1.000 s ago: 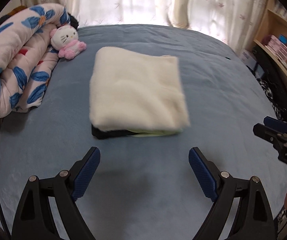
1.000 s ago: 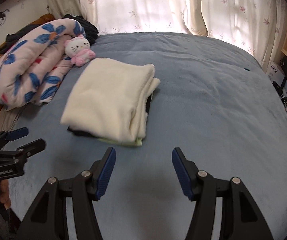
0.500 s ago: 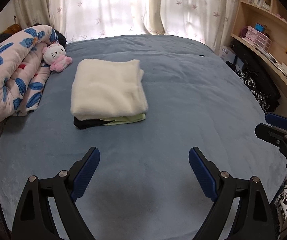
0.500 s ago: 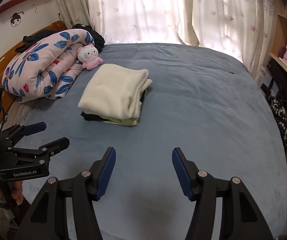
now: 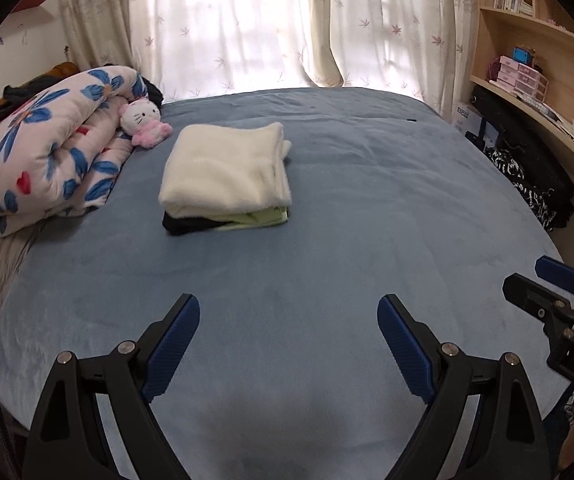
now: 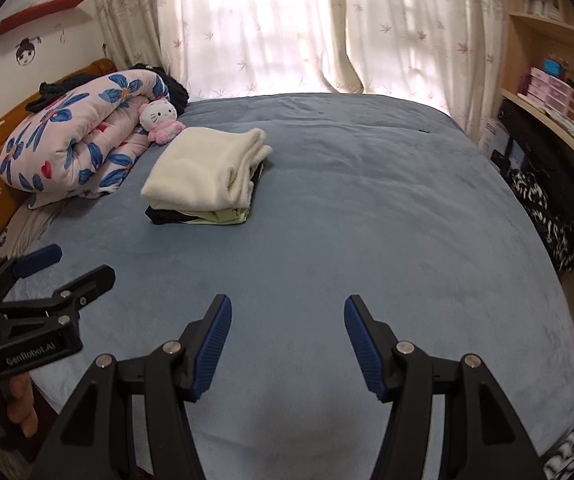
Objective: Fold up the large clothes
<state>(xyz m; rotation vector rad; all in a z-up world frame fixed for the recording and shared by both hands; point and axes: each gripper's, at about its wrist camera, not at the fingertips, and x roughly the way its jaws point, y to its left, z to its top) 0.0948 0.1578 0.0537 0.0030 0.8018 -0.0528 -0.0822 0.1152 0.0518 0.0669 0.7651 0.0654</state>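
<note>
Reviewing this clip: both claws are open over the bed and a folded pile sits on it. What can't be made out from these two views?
- Black garment and green garment: only edges show in both views; the cream garment covers them.
- Dark clothing behind the floral quilt: mostly hidden.
- Shelf items: too small and distorted at the fisheye edge.
- Right claw in the left view: cut off by the frame edge.

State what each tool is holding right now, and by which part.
Nothing. The left tool and right tool are both open and empty above the bed; the folded clothes stack lies untouched.
</note>
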